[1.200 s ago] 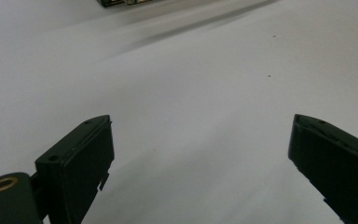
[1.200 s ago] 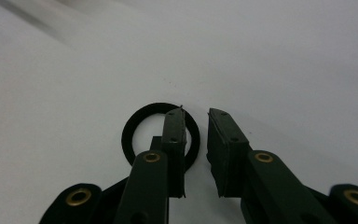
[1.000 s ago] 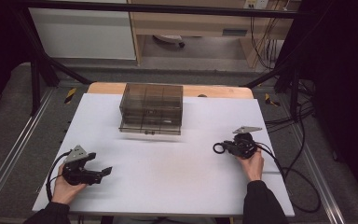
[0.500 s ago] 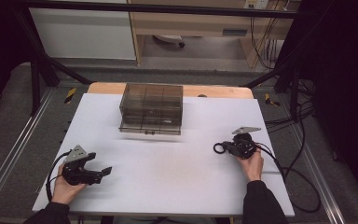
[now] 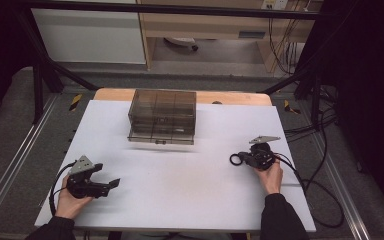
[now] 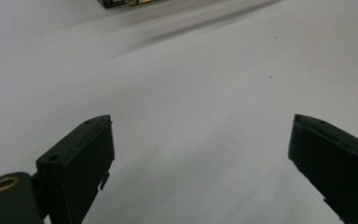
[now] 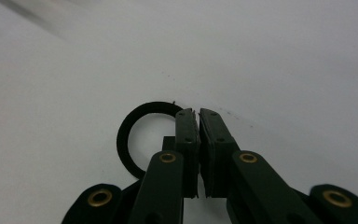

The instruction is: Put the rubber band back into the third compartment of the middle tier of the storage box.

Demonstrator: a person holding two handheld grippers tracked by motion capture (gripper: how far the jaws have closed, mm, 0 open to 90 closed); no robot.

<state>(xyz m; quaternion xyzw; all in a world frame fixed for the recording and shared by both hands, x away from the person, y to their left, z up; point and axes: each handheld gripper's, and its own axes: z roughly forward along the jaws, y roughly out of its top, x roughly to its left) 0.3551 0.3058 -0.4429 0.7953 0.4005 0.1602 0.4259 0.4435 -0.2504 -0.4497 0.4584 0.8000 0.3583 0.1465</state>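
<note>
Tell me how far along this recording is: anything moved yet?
Nothing looks done: the smoky plastic box sits untouched at the table's far side. In hand: the right gripper is shut beside a black ring; the left gripper is open over bare tabletop. Everything is left.

- Left gripper [image 5: 111, 184]: held low in the left hand [image 5: 70, 200], jaws spread wide.
- Right gripper [image 5: 236, 159]: held in the right hand [image 5: 270, 176], jaws pressed together.
</note>
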